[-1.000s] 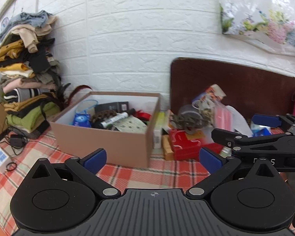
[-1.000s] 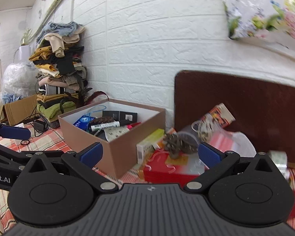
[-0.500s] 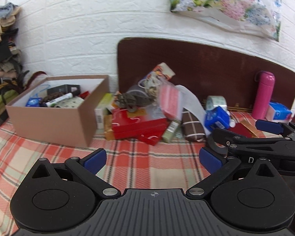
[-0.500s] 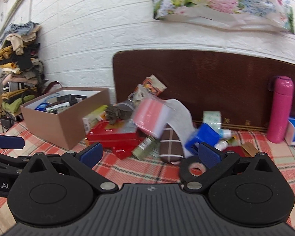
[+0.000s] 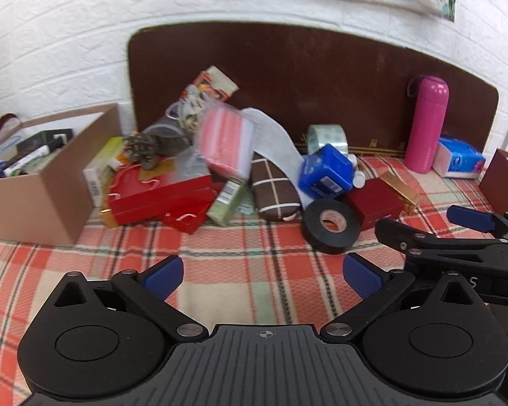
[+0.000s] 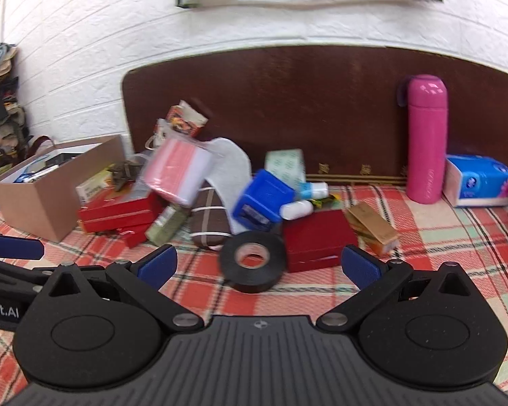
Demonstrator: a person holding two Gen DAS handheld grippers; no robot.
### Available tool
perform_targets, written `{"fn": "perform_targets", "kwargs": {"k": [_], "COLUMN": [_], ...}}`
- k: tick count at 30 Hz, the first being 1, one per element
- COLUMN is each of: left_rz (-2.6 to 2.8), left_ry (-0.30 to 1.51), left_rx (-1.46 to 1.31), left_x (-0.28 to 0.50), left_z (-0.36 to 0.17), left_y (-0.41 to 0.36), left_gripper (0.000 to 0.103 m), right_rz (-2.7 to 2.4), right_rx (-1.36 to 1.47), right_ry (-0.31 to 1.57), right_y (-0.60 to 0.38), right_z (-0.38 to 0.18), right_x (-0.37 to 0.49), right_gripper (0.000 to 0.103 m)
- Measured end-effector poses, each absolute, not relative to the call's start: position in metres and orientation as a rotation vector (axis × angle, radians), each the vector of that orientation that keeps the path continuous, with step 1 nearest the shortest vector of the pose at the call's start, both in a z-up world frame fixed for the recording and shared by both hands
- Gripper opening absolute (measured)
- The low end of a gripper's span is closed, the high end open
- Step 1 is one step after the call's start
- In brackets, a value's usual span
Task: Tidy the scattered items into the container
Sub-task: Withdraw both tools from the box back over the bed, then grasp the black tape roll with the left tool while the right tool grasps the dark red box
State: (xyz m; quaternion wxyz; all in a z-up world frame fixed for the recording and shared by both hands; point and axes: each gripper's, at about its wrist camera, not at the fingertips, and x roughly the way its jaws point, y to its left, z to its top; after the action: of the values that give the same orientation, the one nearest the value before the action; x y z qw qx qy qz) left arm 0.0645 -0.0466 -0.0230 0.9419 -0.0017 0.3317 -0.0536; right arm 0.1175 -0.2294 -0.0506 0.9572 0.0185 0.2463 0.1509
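The black tape roll point(image 6: 252, 261) now sits dead ahead of the right gripper point(image 6: 259, 265), lying flat on the plaid cloth point(image 6: 457, 237) at the near edge of the heap, and that's new: a second ago both cameras faced the cardboard box point(image 5: 47, 199) at the cloth's left end, and they've swung right along the clutter. Looks like the next pick is being lined up. Both sets of fingers stand wide apart, holding nothing; the left gripper point(image 5: 262, 272) hangs over bare cloth. The roll is a glossy rubbery ring, touching a hard-edged dark red box point(image 6: 316, 242); behind it, a padded brown checked pouch point(image 6: 208, 218), a blue plastic block point(image 6: 264, 204), a smooth pink flask point(image 6: 426, 138) upright by the headboard
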Motion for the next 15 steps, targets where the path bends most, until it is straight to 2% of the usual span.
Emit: {"fn": "perform_targets", "kwargs": {"k": [15], "left_rz": [-0.098], "left_ry": [0.779], "left_rx": [-0.043], "left_x": [0.153], "left_z": [-0.061], "left_y": [-0.075], "left_gripper": [0.103], "right_rz": [0.243], "right_rx": [0.03], "right_ry": [0.548], "right_y": [-0.267], "right_z": [-0.092], "right_x": [0.179], "right_gripper": [0.103]}}
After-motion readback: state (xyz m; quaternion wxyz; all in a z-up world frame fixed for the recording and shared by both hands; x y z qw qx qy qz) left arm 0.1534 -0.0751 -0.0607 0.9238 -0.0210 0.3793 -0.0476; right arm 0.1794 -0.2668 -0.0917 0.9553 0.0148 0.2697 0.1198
